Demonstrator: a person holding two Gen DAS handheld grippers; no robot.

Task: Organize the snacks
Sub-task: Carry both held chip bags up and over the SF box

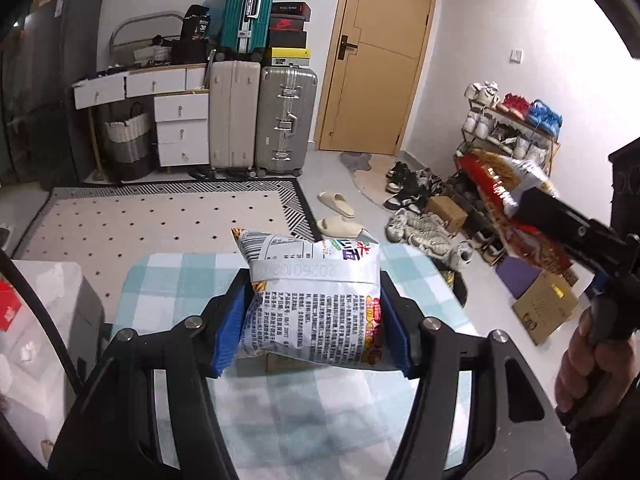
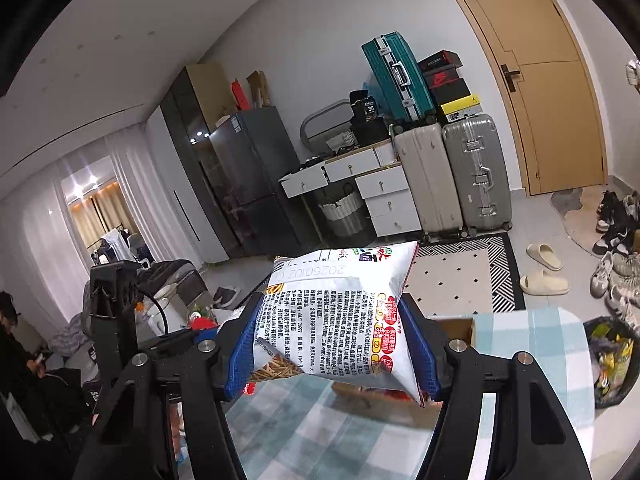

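Left hand-held gripper [image 1: 316,322]: its blue ribbed pads [image 1: 230,330] press on both sides of a puffy white foil snack bag with black print and red-yellow badges [image 1: 316,300]; the jaws stand about a bag's width apart, closed onto it.
Left bag's place: held up above the table with a pale blue and white checked cloth [image 1: 168,280], printed back towards the camera, date strip across the upper part.
Under the left bag: a brown cardboard edge [image 1: 276,362] shows just below it; whether bag and cardboard touch I cannot tell.
Right hand-held gripper [image 2: 332,344]: blue pads [image 2: 240,354] clamped on a second white snack bag of the same print, with a stick-snack picture at its lower corner [image 2: 336,316]; jaws again a bag's width apart.
Right bag's place: in the air over the near part of the checked table [image 2: 532,344], above an open brown cardboard box [image 2: 452,326].
Seen from the left wrist: the right hand-held gripper [image 1: 520,204] is off to the right, raised over the floor beside the table, with the bag's red and orange front [image 1: 500,188] showing.
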